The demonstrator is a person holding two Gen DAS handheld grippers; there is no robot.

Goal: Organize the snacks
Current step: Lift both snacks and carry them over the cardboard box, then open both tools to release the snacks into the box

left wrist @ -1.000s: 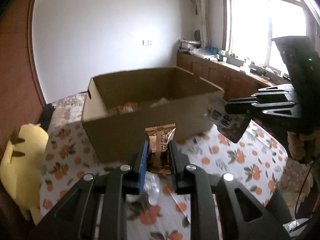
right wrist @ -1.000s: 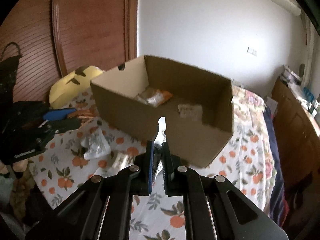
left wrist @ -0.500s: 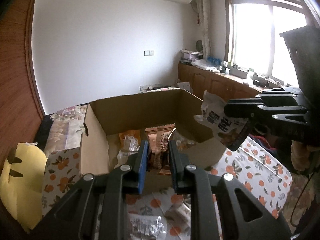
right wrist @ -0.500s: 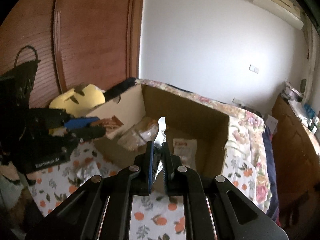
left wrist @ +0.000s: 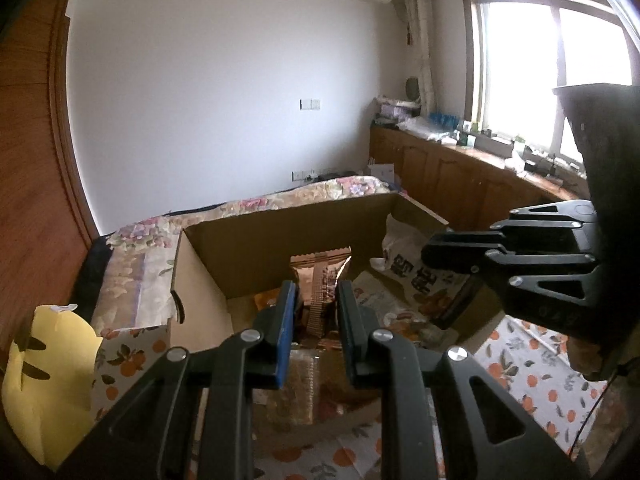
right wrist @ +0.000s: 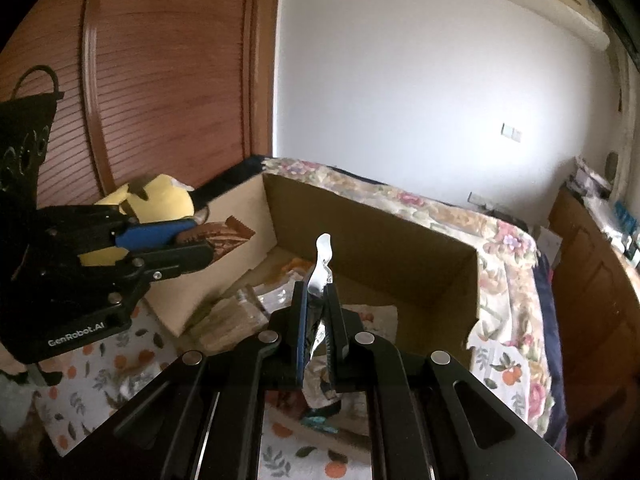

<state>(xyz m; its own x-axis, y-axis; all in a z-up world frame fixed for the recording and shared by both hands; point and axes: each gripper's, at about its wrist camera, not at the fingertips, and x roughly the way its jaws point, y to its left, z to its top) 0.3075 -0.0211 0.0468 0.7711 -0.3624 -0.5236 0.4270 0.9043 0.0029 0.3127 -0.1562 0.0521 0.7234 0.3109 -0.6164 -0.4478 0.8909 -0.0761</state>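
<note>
Two grippers, one snack packet each, over one box [left wrist: 256,252].

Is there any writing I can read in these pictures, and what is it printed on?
"GenRobot.AI": white letters on the body of the left gripper, seen from the right wrist.
Large dark Chinese characters on the white packet in the right gripper: too blurred to read for certain.
Printed paper in the box: too small to read.

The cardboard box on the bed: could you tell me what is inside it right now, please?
Inside the cardboard box lie several snack packets, orange, clear and white. The grippers and their held packets cover part of the floor, so a full count is impossible.
</note>
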